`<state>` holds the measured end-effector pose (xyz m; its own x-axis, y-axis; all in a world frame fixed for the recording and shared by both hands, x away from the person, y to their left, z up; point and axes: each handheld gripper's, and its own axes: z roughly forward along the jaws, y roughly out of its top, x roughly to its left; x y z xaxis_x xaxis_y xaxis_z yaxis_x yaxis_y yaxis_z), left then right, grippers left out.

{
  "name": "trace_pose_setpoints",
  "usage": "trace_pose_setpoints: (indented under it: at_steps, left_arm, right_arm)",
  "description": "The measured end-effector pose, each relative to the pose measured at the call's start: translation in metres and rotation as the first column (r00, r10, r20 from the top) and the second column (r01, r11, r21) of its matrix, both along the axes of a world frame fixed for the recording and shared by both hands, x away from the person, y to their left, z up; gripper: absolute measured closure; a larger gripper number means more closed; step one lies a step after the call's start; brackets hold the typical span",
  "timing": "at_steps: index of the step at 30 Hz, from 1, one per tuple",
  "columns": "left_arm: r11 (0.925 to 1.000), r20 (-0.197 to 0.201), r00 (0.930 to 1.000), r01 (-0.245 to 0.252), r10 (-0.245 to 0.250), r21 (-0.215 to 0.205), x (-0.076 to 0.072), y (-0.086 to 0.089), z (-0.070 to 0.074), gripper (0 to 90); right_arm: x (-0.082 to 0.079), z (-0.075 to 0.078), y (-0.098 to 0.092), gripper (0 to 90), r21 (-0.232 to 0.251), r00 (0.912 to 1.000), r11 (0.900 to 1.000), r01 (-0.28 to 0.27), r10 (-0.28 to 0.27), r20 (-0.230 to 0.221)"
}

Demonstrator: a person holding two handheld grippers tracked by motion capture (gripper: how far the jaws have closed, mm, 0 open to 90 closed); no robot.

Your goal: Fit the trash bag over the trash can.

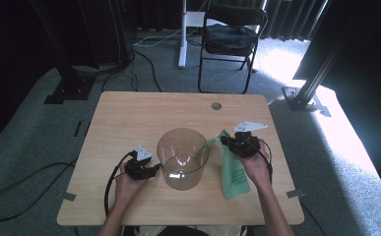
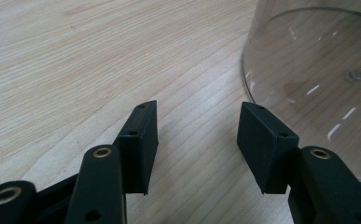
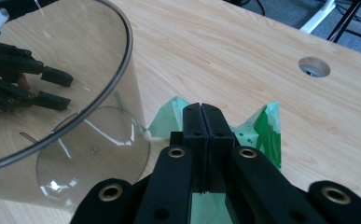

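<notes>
R gripper (image 3: 201, 109) clamps green bag (image 3: 262, 130) by its top edge, prob. to line clear bin (image 1: 182, 157). L gripper (image 2: 197, 140) open, empty, low beside bin to steady it.

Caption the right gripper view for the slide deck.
Right claw shut on the thin green plastic bag, beside the clear cylindrical plastic container on the light wooden table.

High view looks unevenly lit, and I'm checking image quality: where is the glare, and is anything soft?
High view: sunlight blows out the floor at right. Left gripper view: bright streaks glint on the clear container. Right gripper view: the green bag looks sharp, the near linkages soft.
</notes>
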<state>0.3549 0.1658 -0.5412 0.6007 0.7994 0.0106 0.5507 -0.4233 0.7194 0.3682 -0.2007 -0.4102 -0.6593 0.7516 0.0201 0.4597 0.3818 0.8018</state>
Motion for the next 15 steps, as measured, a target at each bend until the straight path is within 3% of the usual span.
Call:
trace_pose_setpoints:
  at_steps: [15]
  left_arm:
    - [1.0000,0.002,1.0000,-0.001,0.001,-0.002,0.000,0.000,0.000,48.4]
  right_arm:
    - [-0.006,0.038,0.000,89.8,0.013,0.9974,0.999,-0.034,0.033,0.064]
